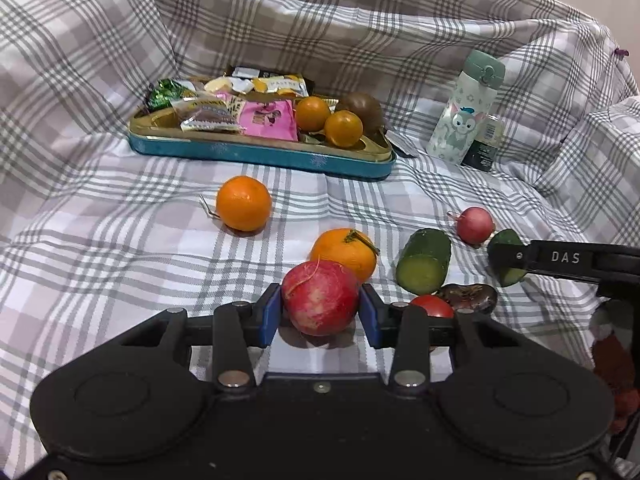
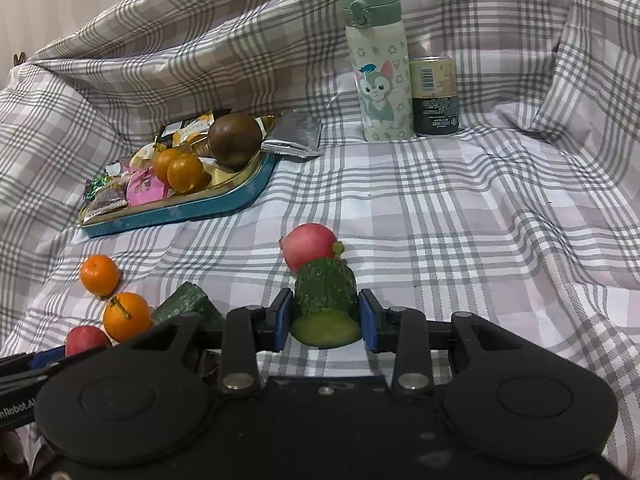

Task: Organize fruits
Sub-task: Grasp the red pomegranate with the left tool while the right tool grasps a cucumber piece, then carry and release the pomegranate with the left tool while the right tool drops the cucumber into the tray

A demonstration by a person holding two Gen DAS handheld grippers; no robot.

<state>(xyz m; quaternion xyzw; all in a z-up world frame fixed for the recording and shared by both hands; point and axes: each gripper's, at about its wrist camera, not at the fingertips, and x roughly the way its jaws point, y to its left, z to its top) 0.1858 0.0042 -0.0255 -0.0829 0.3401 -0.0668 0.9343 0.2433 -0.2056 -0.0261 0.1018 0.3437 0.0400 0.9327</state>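
L claw (image 1: 320,312) on radish (image 1: 320,298), prob.

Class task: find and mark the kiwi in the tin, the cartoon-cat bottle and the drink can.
kiwi (image 2: 235,138), right wrist view, brown side.
cartoon-cat bottle (image 2: 380,92), right wrist view, printed body.
drink can (image 2: 435,100), right wrist view, label.

Both wrist views low, forward-facing, close — share tray (image 1: 256,156) (image 2: 176,216).
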